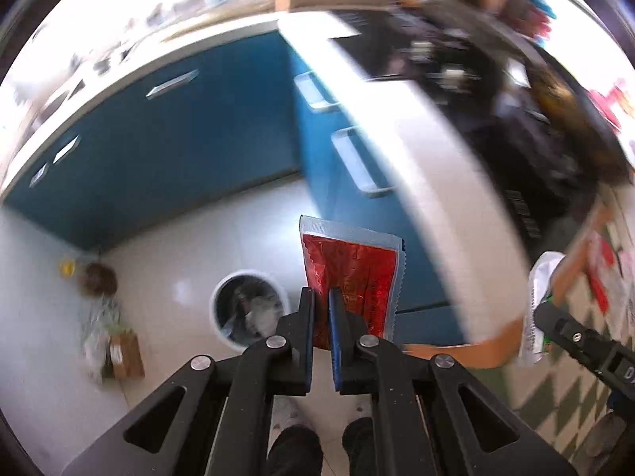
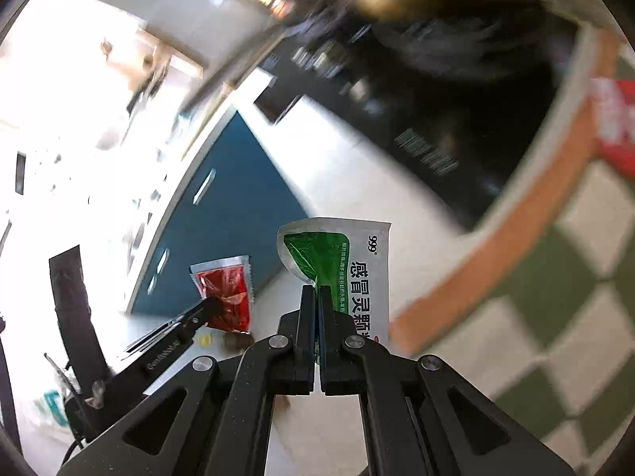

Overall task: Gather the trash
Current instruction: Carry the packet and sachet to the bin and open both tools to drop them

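The left gripper (image 1: 321,297) is closed on the lower end of a red foil sachet with silver edges (image 1: 351,269), its long axis running straight out from the jaws. The round white floor bin (image 1: 248,309) lies below, slightly left. The right gripper (image 2: 316,293) pinches a green-and-white medicine sachet (image 2: 349,265), farther from it.
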Motion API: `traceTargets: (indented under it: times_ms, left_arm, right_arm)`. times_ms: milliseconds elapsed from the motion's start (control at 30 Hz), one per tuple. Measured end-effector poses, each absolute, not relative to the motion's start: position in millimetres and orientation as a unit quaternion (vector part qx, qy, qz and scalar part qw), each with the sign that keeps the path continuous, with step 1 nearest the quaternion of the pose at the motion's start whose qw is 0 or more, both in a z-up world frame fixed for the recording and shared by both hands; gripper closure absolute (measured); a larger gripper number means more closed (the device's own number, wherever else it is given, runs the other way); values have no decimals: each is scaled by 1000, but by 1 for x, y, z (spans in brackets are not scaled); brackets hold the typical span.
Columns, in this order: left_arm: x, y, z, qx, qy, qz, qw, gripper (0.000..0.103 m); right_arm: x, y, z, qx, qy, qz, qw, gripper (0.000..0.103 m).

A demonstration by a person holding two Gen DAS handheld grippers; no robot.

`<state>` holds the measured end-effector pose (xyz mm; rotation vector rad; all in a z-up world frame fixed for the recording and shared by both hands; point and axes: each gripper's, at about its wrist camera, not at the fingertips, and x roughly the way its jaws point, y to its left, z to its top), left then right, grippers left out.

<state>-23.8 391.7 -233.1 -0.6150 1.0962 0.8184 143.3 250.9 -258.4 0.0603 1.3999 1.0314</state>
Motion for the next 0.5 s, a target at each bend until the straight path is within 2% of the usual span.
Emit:
traceTargets:
  times_ms: [133,233,367,500]
  left_arm:
    - [-88,440,-288,-324,504,400,693,99]
    - [-128,479,-358,-371,511,408,659,99]
    - [-169,527,-493,-444,519,391,617,99]
    - [-187,556,-614,-476,530,384,587,99]
  right_arm:
    - [91,318,-325,-22,637,467,614,102]
    - [61,361,-393,-50,654,469,591,102]
    - [20,412,-523,-72,680,464,562,102]
    - [-5,444,-652,-77,702,456,541,102]
